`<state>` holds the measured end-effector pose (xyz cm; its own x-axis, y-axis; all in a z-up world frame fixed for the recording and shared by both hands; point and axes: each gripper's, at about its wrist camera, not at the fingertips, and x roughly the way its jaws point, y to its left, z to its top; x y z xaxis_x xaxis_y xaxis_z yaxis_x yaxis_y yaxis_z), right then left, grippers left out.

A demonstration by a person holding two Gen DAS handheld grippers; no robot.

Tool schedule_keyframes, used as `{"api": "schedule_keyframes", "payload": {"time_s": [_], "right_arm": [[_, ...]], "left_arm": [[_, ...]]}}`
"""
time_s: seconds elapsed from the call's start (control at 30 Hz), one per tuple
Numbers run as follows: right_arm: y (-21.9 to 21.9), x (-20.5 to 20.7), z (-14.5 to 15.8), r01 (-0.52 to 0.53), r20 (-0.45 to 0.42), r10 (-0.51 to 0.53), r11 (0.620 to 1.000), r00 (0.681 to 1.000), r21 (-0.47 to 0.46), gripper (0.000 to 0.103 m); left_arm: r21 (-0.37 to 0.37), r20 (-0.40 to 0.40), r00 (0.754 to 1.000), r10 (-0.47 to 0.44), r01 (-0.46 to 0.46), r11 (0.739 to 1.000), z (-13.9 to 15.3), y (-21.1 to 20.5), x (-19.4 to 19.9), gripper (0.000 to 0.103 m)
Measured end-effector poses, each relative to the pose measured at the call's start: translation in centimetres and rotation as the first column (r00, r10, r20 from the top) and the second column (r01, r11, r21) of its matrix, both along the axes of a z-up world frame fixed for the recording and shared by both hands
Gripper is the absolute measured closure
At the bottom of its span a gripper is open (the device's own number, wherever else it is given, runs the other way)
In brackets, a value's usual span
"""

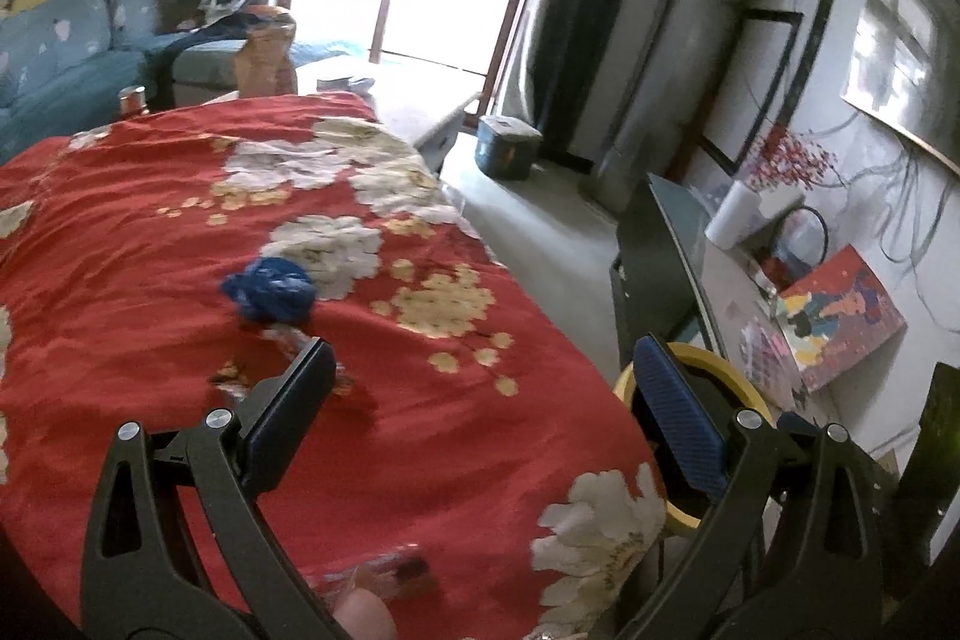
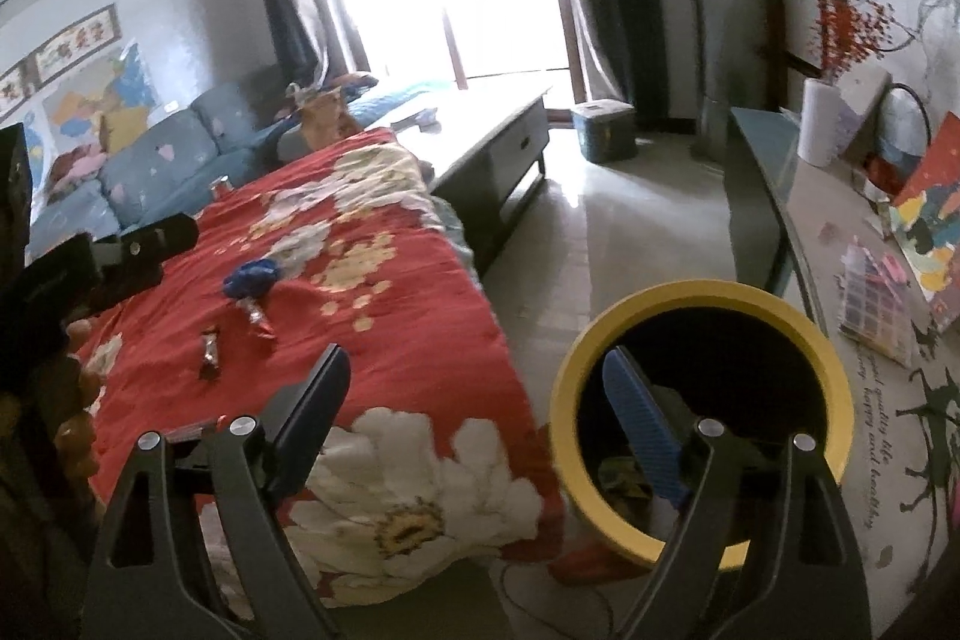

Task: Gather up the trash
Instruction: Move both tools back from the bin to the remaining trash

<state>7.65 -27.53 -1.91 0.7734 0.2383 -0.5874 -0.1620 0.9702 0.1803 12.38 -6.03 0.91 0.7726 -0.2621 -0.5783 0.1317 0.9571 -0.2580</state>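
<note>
1. Your left gripper (image 1: 480,388) has its jaws spread wide, holding nothing; the crumpled blue wrapper (image 1: 270,289) lies on the red floral cloth (image 1: 150,220), just above the left jaw.
2. Your right gripper (image 2: 474,388) is wide apart and empty too, its right jaw over the yellow-rimmed bin (image 2: 600,340); two small wrappers (image 2: 210,352) lie at centre left.

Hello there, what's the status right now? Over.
Both jaws open, empty. Blue crumpled bag and two wrappers lie on the red floral cloth. Yellow-rimmed bin beside it. Nothing in the way.
</note>
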Motion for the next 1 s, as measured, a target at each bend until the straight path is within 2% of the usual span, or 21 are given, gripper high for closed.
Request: {"api": "schedule_keyframes", "payload": {"time_s": [0.63,0.8,0.87,1.0], "right_arm": [[6.5,0.6,-0.2,-0.147,-0.016,0.147,0.988,0.989,-0.048,0.018],[8.4,0.5,-0.3,-0.203,-0.025,0.202,0.977,0.979,-0.062,0.018],[9.3,0.4,-0.5,-0.234,-0.033,0.232,0.97,0.972,-0.063,0.018],[11.0,0.3,-1.0,-0.303,-0.053,0.3,0.951,0.953,-0.062,0.018]], "left_arm": [[-0.044,-0.01,0.985,0.17,-0.171,0.984,-0.2,8.3,-0.6,0.012],[-0.039,-0.022,0.98,0.199,-0.199,0.979,-0.6,10.1,-0.7,0.012],[-0.017,-0.03,0.977,0.212,-0.213,0.977,-0.9,10.5,-0.5,0.012],[-0.005,-0.072,0.969,0.234,-0.235,0.972,-2.0,11.7,0.1,0.014]]}}
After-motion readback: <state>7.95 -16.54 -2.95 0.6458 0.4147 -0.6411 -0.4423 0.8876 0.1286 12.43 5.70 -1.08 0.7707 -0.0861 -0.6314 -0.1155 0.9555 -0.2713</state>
